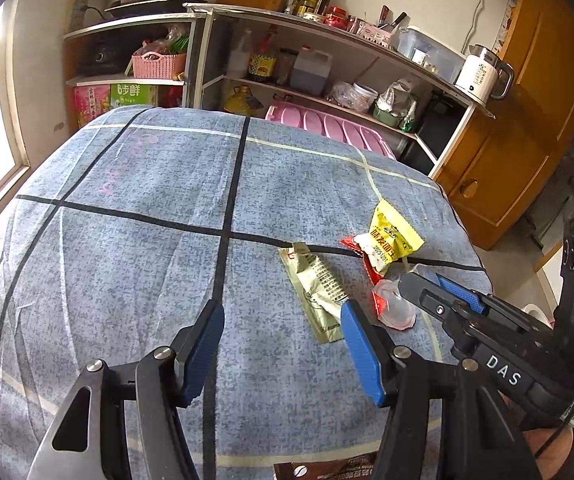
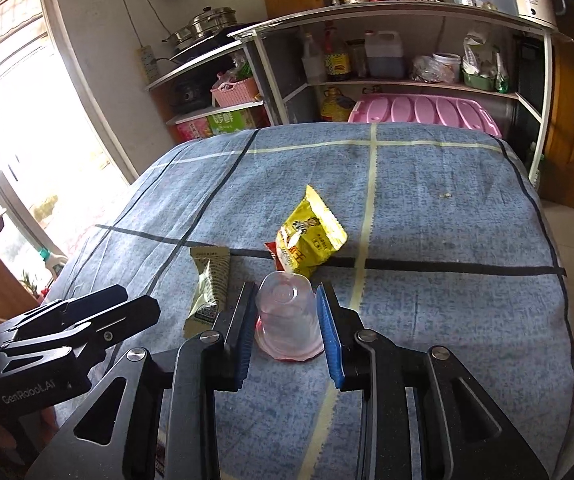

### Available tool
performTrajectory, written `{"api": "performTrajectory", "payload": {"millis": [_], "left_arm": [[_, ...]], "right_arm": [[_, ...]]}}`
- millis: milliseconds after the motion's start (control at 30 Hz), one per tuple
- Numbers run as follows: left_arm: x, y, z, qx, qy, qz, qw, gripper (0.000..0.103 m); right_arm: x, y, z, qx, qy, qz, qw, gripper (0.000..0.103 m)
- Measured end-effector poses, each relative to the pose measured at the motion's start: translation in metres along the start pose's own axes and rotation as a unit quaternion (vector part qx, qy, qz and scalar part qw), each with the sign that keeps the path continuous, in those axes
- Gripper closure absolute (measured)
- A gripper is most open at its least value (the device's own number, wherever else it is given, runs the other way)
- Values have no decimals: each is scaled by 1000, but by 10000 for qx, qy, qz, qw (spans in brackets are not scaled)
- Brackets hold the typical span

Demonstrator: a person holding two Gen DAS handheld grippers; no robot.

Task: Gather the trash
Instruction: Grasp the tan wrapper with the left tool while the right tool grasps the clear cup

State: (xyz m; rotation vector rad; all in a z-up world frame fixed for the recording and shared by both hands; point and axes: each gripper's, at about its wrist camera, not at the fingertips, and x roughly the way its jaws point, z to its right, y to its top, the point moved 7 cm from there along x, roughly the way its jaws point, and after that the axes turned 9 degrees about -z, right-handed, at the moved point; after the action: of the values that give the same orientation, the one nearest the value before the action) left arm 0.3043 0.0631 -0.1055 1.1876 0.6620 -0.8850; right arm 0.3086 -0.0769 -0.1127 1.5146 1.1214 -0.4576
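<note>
Clear plastic cup (image 2: 289, 316) lies overturned between the right claw (image 2: 287, 320) pads, which clasp its sides. Left claw (image 1: 283, 344) hangs released beside the wrappers. Next: lift the cup clear without crushing it.

Cluttered shelves (image 2: 407, 80), bright window (image 2: 15, 128)
</note>
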Motion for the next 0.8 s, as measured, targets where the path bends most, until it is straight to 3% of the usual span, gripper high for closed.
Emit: {"api": "performTrajectory", "payload": {"millis": [233,567,633,800], "left_arm": [[22,15,22,88,-31,-153,9998,43],[45,14,31,218,422,-288,9985,45],[45,13,30,220,463,-276,9983,57],[46,15,28,237,503,-247,9981,71]], "right_arm": [[-15,-6,13,219,27,72,9997,72],[-20,-10,20,371,9,175,9992,72],[-22,-11,20,378,-6,197,9991,72],[-24,-14,22,414,-12,200,9989,72]]}}
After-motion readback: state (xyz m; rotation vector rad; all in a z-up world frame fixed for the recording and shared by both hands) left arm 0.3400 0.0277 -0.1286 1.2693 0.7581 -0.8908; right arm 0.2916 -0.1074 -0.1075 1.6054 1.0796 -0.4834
